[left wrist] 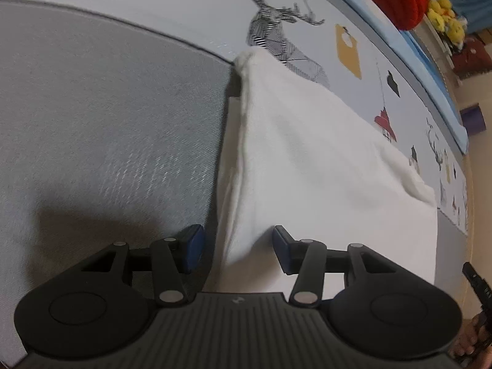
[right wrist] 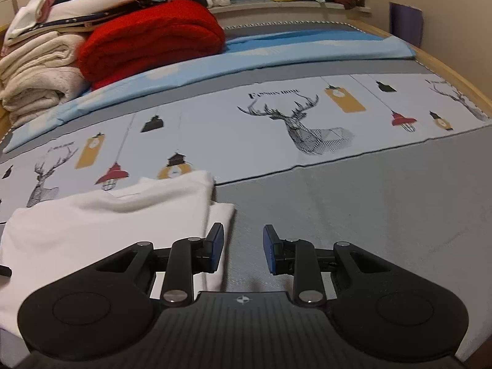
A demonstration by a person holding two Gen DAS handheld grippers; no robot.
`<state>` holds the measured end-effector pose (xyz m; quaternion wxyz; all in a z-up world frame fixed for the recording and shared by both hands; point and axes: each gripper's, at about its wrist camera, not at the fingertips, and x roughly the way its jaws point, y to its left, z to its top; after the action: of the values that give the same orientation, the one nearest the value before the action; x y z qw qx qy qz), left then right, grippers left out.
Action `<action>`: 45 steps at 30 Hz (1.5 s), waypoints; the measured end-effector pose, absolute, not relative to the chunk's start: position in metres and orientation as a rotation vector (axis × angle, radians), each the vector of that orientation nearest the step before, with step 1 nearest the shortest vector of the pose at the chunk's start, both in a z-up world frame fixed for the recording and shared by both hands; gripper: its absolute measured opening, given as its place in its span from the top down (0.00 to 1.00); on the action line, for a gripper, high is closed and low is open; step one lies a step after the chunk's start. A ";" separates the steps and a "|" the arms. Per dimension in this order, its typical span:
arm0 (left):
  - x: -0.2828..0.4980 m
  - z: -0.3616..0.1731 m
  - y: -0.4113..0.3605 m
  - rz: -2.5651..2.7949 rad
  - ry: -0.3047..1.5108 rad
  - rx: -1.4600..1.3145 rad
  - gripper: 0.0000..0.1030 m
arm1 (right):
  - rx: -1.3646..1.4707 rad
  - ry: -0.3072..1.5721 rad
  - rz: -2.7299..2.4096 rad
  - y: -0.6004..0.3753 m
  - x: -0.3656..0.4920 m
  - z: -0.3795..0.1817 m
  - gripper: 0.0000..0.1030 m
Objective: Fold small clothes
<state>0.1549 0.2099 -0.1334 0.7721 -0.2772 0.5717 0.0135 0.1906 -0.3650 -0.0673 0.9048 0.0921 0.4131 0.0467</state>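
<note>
Left claw [left wrist: 238,247] stands open in its own view, blue pads astride the near folded edge of the white soft cotton garment [left wrist: 323,160] without pressing it; the cloth stretches ahead and rightward over the grey bed mat [left wrist: 107,123].

Right claw [right wrist: 243,247] is open too and empty, the same garment [right wrist: 101,224] lying just left of it, its left pad over the doubled corner. Judging by the layered edges, at least one fold is made; squaring and stacking seem left.
</note>
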 end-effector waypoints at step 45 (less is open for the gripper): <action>0.178 -0.018 -0.004 -0.548 0.918 -0.642 0.69 | 0.263 0.813 0.199 -0.323 0.187 -0.044 0.72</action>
<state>0.1776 -0.0037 -0.0178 0.8117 -0.3005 0.4300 -0.2568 0.1874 -0.3235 -0.0439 0.9054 0.1273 0.3935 0.0964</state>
